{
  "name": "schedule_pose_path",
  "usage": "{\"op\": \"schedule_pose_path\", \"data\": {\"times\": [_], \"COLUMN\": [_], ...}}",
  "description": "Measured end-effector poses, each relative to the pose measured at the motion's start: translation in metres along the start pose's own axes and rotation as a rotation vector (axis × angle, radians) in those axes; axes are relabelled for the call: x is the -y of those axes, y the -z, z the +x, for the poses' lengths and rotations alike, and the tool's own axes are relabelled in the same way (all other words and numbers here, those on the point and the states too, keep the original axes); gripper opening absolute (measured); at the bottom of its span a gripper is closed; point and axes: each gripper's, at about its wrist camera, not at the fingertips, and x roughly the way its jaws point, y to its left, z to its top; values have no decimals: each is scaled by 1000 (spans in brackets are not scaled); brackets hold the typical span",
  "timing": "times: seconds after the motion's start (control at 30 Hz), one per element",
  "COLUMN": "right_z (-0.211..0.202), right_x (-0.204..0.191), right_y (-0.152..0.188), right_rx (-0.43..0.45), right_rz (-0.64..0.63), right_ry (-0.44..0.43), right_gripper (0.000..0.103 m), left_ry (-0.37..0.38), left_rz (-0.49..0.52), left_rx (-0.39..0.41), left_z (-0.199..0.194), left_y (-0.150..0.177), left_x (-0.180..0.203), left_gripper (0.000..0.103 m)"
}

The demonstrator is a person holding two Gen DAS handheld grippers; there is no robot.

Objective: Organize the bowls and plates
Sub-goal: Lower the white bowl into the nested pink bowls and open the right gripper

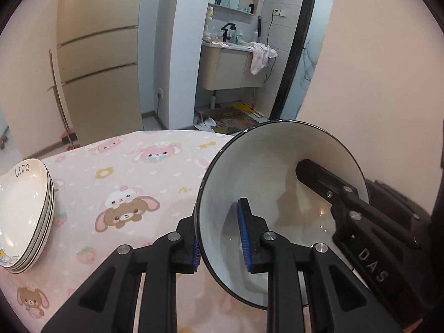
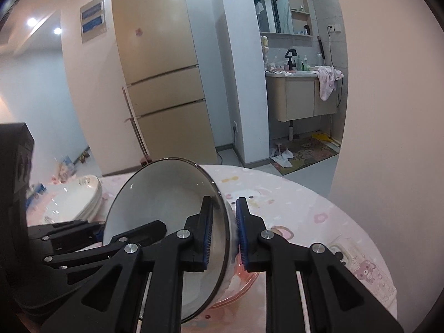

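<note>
A white bowl with a dark rim [image 1: 280,177] is held tilted above the table by both grippers. My left gripper [image 1: 219,236] is shut on its left wall, one blue pad inside, one outside. My right gripper [image 2: 224,236] is shut on the opposite wall of the same bowl [image 2: 166,194]. The right gripper's fingers [image 1: 347,202] show inside the bowl in the left wrist view. A stack of white heart-shaped plates [image 1: 25,216] marked "Life" sits at the table's left; it also shows in the right wrist view [image 2: 80,199]. A pink bowl [image 2: 244,280] sits under the held bowl.
The round table [image 1: 133,183] has a pink cartoon cloth. Its far edge drops to the floor. A beige fridge [image 2: 163,83] and a bathroom sink cabinet [image 2: 299,94] stand beyond. A pink wall [image 2: 388,111] is close on the right.
</note>
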Motion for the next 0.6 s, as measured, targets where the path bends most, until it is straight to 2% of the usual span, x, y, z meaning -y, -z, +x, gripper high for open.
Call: {"op": "schedule_pose_path", "data": {"times": [0.1,0.27,0.4,0.6], "right_z": [6,9,10,15], "right_x": [-6,-9,-4,-3], "right_y": [5,9,10,11], "right_rx": [4,28,32,26], "right_rz": [-60,-97,-91,-120], "right_ry": [59,107,86,120], "right_gripper": [17,18,17,15], "left_ry": [14,-29,-53,-91], "left_rz": [-6,40,-3,23], "left_rx": [-1,73,97,107], "left_z": [7,10,9,14], "left_y": [2,10,12,13], "left_x": [-2,6,5,6], "left_gripper": [25,26,24,24]}}
